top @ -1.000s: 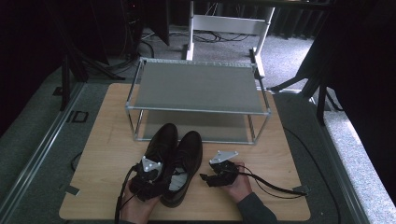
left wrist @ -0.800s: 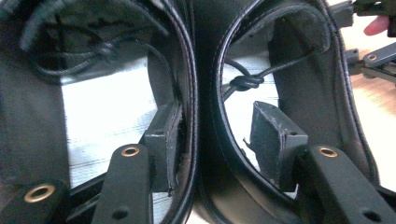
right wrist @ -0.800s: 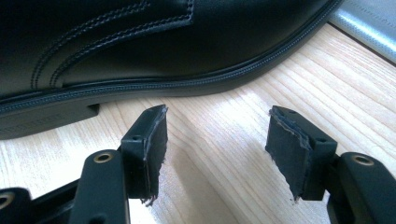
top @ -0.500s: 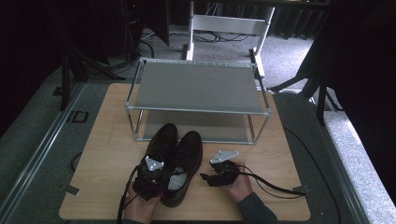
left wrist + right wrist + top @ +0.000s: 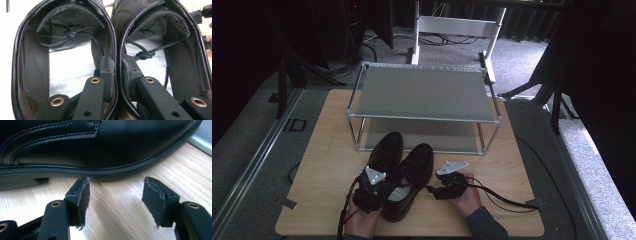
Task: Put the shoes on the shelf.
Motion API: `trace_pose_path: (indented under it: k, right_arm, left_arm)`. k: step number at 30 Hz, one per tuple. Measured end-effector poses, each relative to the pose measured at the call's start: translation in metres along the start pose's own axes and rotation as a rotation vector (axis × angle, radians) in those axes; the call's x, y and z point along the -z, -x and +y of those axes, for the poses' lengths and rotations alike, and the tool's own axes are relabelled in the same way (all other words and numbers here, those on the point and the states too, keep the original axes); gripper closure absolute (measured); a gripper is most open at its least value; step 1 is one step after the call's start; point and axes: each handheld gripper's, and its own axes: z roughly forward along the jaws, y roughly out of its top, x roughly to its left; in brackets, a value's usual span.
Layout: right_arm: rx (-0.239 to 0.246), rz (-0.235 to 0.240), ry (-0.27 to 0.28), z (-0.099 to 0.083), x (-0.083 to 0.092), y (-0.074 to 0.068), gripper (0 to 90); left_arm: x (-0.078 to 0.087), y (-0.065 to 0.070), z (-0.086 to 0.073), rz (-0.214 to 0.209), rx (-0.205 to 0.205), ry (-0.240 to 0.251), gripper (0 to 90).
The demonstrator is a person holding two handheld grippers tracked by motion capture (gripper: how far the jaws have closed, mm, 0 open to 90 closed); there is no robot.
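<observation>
We see a pair of black leather lace-up shoes standing side by side on the light wooden tabletop [image 5: 322, 165], toes pointing toward the grey two-tier metal shoe rack [image 5: 422, 92] at the far side. The left shoe [image 5: 384, 155] and the right shoe [image 5: 412, 175] touch along their inner sides.

In the left gripper view, the left gripper [image 5: 117, 67] reaches down into both openings at once: one black jaw goes into the left shoe [image 5: 62, 62], the other into the right shoe [image 5: 162, 62], and the two touching inner walls run up between them. The jaws have just been closing, and their pads now press on those two walls from either side, so we read the gripper as clamped on the pair. In the high view the left gripper [image 5: 369, 187] sits over the heels, the left hand [image 5: 359, 222] coming in from the bottom edge with the gripper pointing forward and down.

The right gripper [image 5: 447, 182] rests low on the table just beside the right shoe, held in the right hand [image 5: 467, 197], whose dark sleeve enters from the bottom edge. In the right gripper view its jaws [image 5: 115, 192] stand apart with bare wood between them, pointing at the outer side and sole edge of the right shoe [image 5: 100, 145], close to it but not touching.
</observation>
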Motion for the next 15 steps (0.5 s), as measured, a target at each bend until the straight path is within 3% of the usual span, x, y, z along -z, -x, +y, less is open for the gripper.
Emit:
trace_pose_path:
  k: [15]
  right_arm:
    - [-0.002, -0.013, 0.007, -0.001, 0.004, 0.003, 38.2]
  left_arm:
    - [-0.006, 0.001, 0.019, 0.008, 0.010, 0.022, 81.4]
